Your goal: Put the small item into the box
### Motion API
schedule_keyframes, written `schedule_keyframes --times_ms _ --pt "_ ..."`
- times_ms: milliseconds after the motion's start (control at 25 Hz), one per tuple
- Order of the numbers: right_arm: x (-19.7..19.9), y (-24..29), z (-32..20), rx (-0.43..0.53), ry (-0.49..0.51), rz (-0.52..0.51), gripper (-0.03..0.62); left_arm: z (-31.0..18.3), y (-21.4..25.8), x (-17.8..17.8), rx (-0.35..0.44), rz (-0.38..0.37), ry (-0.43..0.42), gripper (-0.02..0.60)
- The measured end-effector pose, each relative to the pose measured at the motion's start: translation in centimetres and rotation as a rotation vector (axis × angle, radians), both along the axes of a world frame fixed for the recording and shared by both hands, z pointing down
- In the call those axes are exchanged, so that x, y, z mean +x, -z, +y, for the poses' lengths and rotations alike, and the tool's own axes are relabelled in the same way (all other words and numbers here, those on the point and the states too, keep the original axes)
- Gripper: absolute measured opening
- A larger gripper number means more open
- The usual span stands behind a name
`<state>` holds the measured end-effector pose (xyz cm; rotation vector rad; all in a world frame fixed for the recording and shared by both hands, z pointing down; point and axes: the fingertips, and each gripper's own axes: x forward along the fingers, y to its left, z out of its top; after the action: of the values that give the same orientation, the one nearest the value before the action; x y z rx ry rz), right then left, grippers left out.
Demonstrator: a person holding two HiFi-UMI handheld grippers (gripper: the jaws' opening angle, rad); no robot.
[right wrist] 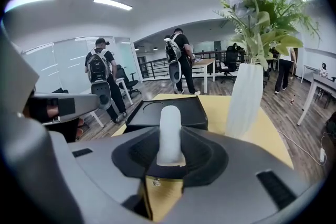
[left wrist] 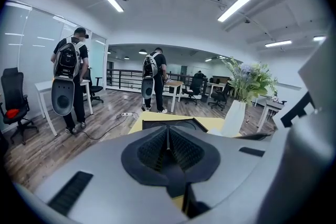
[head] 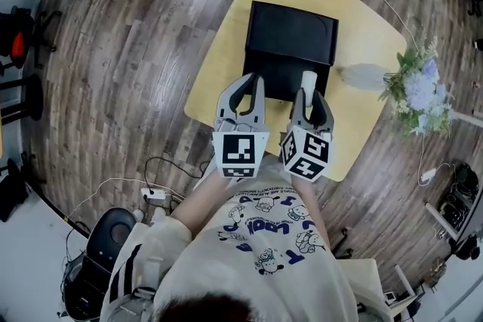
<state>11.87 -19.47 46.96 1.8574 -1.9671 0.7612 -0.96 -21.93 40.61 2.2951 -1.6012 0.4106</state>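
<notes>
In the head view we see the left gripper (head: 251,84) and the right gripper (head: 312,102) at the near side of the black box (head: 290,38) on the yellow table (head: 226,49). The right gripper view shows more clearly that its jaws clamp the small white item (right wrist: 170,131) upright, just in front of the box. The left gripper view shows its jaws pressed together on nothing. Two people with backpacks (left wrist: 68,78) appear only in the gripper views.
</notes>
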Motion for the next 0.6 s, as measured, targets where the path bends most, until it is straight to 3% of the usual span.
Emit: schedule_keyframes --times_ms 600 --pt "-2.0 -3.8 -2.2 -0.101 -0.034 0.015 0.141 -3.3 -3.7 -2.3 -0.092 -0.005 -0.042 0.025"
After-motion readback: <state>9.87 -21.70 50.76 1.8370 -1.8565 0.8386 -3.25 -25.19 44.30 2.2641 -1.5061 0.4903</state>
